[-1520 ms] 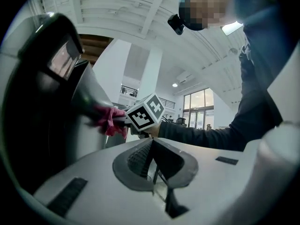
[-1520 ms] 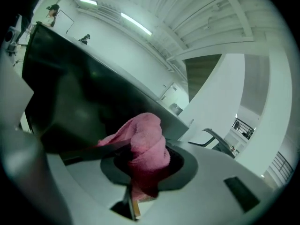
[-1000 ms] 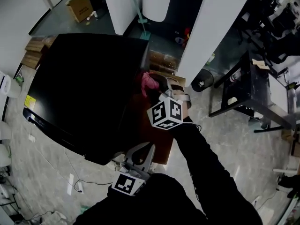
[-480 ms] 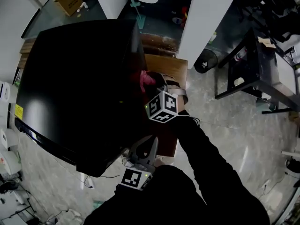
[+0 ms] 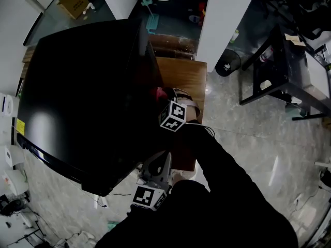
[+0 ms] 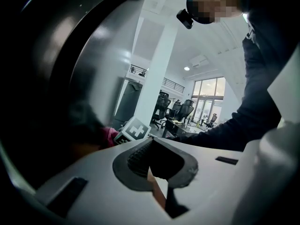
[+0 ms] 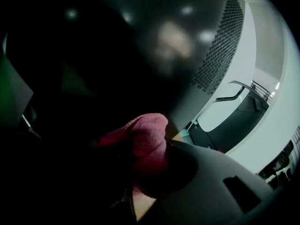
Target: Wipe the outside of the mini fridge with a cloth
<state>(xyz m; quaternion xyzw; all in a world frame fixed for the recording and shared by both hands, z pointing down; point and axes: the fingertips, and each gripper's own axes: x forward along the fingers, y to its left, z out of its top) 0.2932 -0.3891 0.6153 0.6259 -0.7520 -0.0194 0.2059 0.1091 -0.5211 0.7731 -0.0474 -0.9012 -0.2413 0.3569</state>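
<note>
**A:** Where is the cloth right now?

**B:** The crumpled pink fabric cloth [image 7: 149, 134] is clamped in the right tool [image 5: 172, 101]. It is pressed against the right-hand side wall of the glossy black mini fridge [image 5: 77, 87], above the brown wooden tabletop [image 5: 186, 76] beside the fridge.

**A:** And the other one?

**B:** The left tool [image 5: 161, 164] hangs lower, near the fridge's front corner. Its jaws are closed on each other with nothing between them. I can't tell whether it touches the fridge.

**A:** What worries you from here?

**B:** Only a small wad sticks out past the jaws. If the right tool tilts during a stroke, I think the hard jaw tips could meet the shiny panel instead of the fabric and scuff it. Drag along the wall might also tug the cloth out of the grip.

**A:** Anything else?

**B:** Nothing seems to be bracing the fridge. A firm sideways push could nudge it on its stand. The side wall is also in deep shadow, so patches could easily be missed.
</note>
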